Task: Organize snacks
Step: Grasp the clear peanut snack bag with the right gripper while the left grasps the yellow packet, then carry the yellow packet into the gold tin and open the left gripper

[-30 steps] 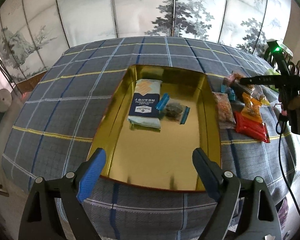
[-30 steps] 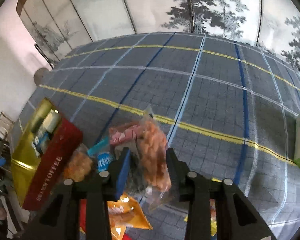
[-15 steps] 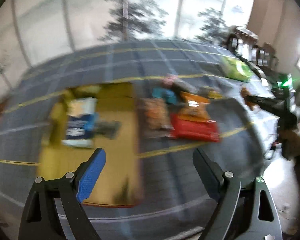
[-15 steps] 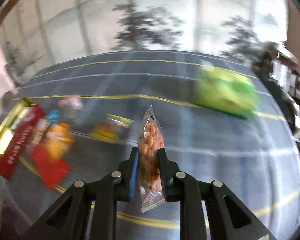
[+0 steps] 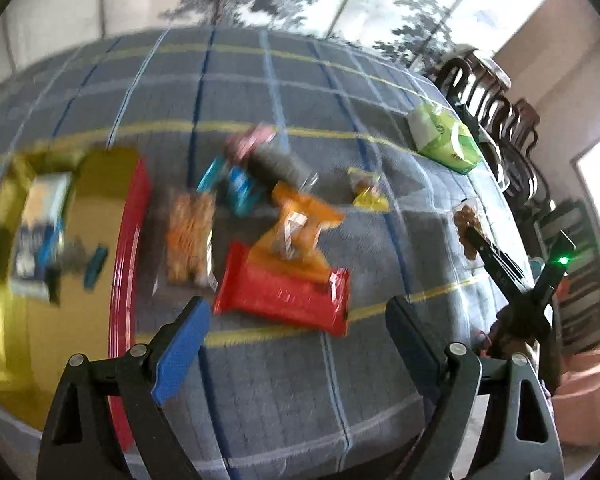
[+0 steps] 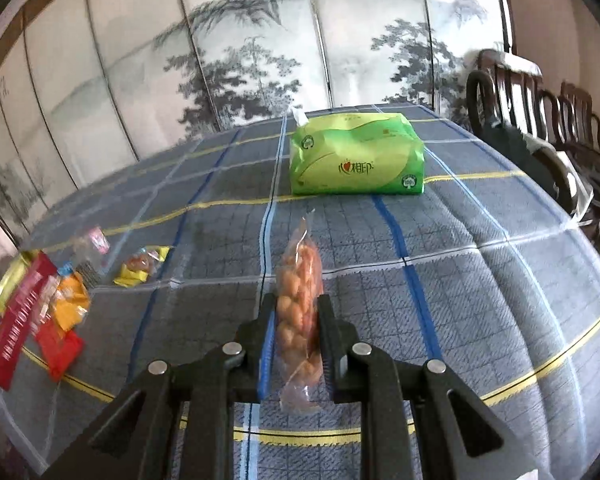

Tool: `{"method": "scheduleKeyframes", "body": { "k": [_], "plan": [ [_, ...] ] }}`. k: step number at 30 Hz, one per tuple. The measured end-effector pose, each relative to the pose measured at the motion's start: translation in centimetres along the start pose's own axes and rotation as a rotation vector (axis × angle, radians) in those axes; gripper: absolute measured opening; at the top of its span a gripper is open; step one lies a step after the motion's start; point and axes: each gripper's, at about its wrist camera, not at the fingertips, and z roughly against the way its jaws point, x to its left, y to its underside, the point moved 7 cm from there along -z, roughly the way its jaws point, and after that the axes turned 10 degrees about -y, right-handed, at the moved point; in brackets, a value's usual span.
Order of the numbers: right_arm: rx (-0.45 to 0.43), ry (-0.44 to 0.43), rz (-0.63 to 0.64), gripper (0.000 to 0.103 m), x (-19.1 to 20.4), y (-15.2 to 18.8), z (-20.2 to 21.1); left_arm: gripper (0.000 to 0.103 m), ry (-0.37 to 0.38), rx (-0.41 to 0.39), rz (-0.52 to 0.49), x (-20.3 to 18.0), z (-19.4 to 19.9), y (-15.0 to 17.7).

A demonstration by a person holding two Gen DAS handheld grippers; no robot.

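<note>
My right gripper is shut on a clear bag of orange snacks and holds it above the plaid cloth; this bag also shows in the left wrist view. My left gripper is open and empty above the cloth, near a red packet. An orange packet, an orange snack bag, a blue packet and a yellow packet lie on the cloth. The gold tray with a red rim holds a blue-and-white packet.
A green tissue pack sits at the far side of the table. Dark wooden chairs stand at the right edge. A painted folding screen stands behind the table.
My right gripper lifted the orange snack bag out of the pile and swung right, away from it. My left gripper swung right, from over the tray to over the loose packets.
</note>
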Motion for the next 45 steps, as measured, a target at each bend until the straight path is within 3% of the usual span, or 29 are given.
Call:
{"method": "scheduleKeyframes", "body": {
  "k": [4, 6, 11, 18, 21, 22, 23, 24, 26, 28, 36, 40, 45],
  "plan": [
    [-0.02, -0.022, -0.018, 0.02, -0.1, 0.5, 0.3, 0.088, 0.013, -0.03, -0.156, -4.7, -0.4, -2.7],
    [-0.022, -0.019, -0.016, 0.02, 0.0, 0.5, 0.3, 0.088, -0.034, -0.034, -0.243, -7.3, -1.9, -4.4],
    [-0.033, -0.042, -0.048, 0.02, -0.4, 0.5, 0.4, 0.088, -0.053, 0.036, -0.285, -10.4, -6.9, -7.5],
    [-0.042, -0.073, -0.08, 0.02, -0.8, 0.6, 0.5, 0.085, -0.168, 0.094, -0.317, -10.6, -12.2, -8.5],
    [-0.042, -0.081, -0.083, 0.02, -0.9, 0.6, 0.5, 0.07, -0.192, 0.101, -0.336, -10.8, -13.5, -8.3],
    [-0.041, -0.084, -0.084, 0.02, -0.9, 0.6, 0.5, 0.051, -0.2, 0.113, -0.332, -10.8, -14.1, -8.2],
    [-0.042, -0.086, -0.086, 0.02, -0.9, 0.6, 0.5, 0.042, -0.192, 0.131, -0.318, -10.7, -14.7, -8.1],
    [-0.042, -0.087, -0.088, 0.02, -1.0, 0.6, 0.5, 0.026, -0.174, 0.096, -0.295, -10.7, -14.5, -8.4],
    [-0.043, -0.089, -0.09, 0.02, -1.0, 0.6, 0.5, 0.023, -0.169, 0.085, -0.296, -10.7, -14.5, -8.3],
    [-0.043, -0.088, -0.09, 0.02, -1.0, 0.6, 0.5, 0.021, -0.176, 0.08, -0.301, -10.8, -14.2, -7.8],
    [-0.042, -0.085, -0.092, 0.02, -1.0, 0.7, 0.4, 0.022, -0.053, -0.026, -0.22, -11.0, -6.3, -3.4],
    [-0.04, -0.083, -0.091, 0.02, -1.0, 0.6, 0.3, 0.022, -0.048, -0.061, -0.199, -10.1, -3.4, -1.4],
    [-0.04, -0.073, -0.089, 0.02, -1.0, 0.7, 0.3, 0.022, -0.093, -0.124, -0.159, -7.3, 0.0, 0.2]
  ]
}}
